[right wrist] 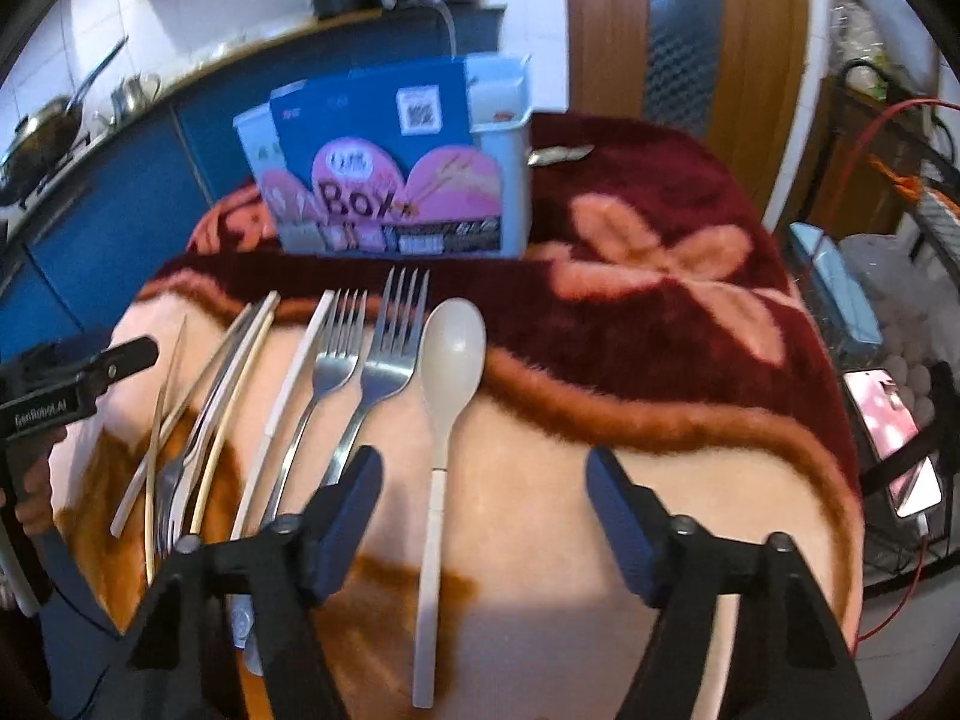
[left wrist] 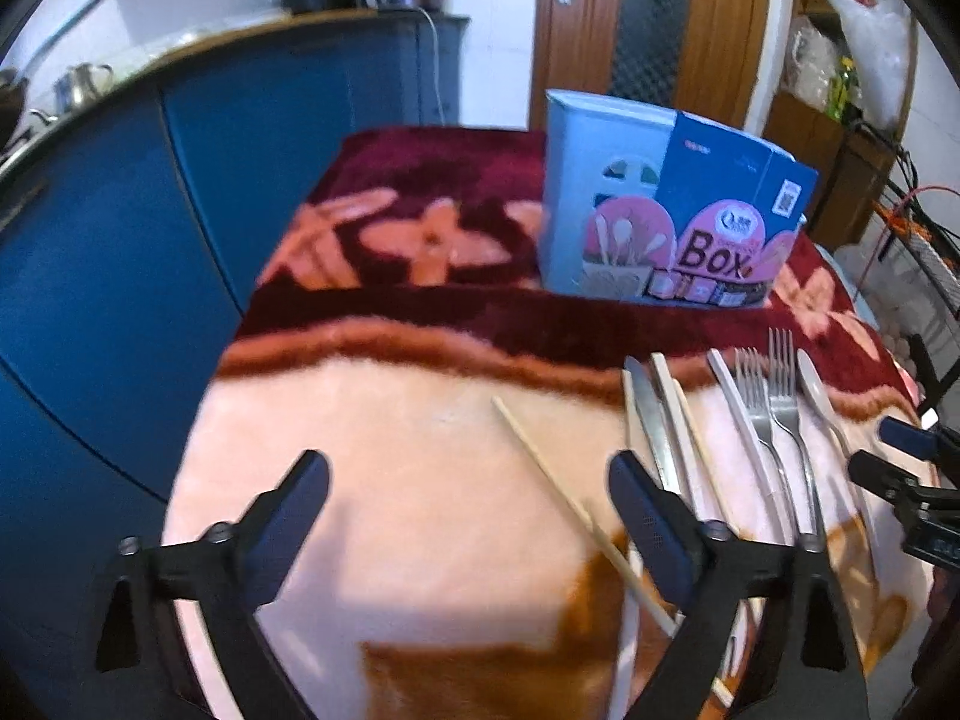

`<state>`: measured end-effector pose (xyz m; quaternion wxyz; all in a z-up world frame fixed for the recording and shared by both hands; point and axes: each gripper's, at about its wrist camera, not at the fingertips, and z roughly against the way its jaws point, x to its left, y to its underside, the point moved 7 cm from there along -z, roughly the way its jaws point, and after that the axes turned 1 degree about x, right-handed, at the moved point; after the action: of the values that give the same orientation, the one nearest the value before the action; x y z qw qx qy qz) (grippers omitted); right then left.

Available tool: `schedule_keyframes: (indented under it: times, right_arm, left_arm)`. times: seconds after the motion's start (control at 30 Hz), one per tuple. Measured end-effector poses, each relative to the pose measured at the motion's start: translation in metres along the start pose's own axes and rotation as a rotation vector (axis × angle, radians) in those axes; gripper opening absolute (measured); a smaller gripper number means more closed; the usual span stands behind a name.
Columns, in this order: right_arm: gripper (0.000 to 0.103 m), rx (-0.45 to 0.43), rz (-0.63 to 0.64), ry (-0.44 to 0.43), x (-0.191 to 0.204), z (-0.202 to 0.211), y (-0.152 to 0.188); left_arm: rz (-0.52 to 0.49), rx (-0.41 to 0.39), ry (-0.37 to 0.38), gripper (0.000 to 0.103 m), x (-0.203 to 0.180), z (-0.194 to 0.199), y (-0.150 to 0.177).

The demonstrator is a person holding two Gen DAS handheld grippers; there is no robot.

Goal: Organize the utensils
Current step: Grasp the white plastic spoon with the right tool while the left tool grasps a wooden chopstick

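Observation:
A blue-and-pink utensil box (left wrist: 660, 210) (right wrist: 396, 180) stands upright at the back of the blanket-covered table (left wrist: 420, 480). In front of it lie two metal forks (right wrist: 336, 348), a white spoon (right wrist: 450, 348), a white plastic knife (right wrist: 294, 372), a metal knife (left wrist: 651, 420) and several chopsticks (right wrist: 240, 372). My left gripper (left wrist: 468, 474) is open above the blanket, and a loose chopstick (left wrist: 558, 492) lies slantwise close to its right finger. My right gripper (right wrist: 483, 468) is open over the spoon's handle, which sits nearer its left finger, untouched.
Blue cabinets (left wrist: 180, 210) run along the left with pots on the counter. A wooden door (right wrist: 756, 60) is behind the table. A lit phone (right wrist: 888, 432) and a wire rack stand off the table's right edge. A small silvery object (right wrist: 558, 155) lies behind the box.

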<state>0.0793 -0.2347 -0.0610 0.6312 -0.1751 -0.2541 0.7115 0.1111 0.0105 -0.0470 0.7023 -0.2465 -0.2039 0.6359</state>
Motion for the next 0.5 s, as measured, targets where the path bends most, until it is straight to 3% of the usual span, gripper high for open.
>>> schedule_keyframes:
  times: [0.17,0.3,0.33,0.5]
  right_arm:
    - [0.048,0.085,0.034,-0.001,0.005,-0.01,-0.005]
    - [0.04,0.139,0.064,0.0,0.008,-0.017,-0.01]
    - [0.039,0.147,0.066,0.002,0.007,-0.018,-0.011]
    - [0.032,0.185,0.055,-0.015,0.003,-0.025,-0.016]
  left_arm:
    - [-0.027,0.107,0.082,0.064,-0.019,-0.012,0.0]
    - [-0.035,0.192,0.098,0.048,-0.03,-0.024,0.001]
    - [-0.03,0.212,0.107,0.041,-0.032,-0.026,0.002]
    - [-0.018,0.246,0.128,0.027,-0.034,-0.029,0.001]
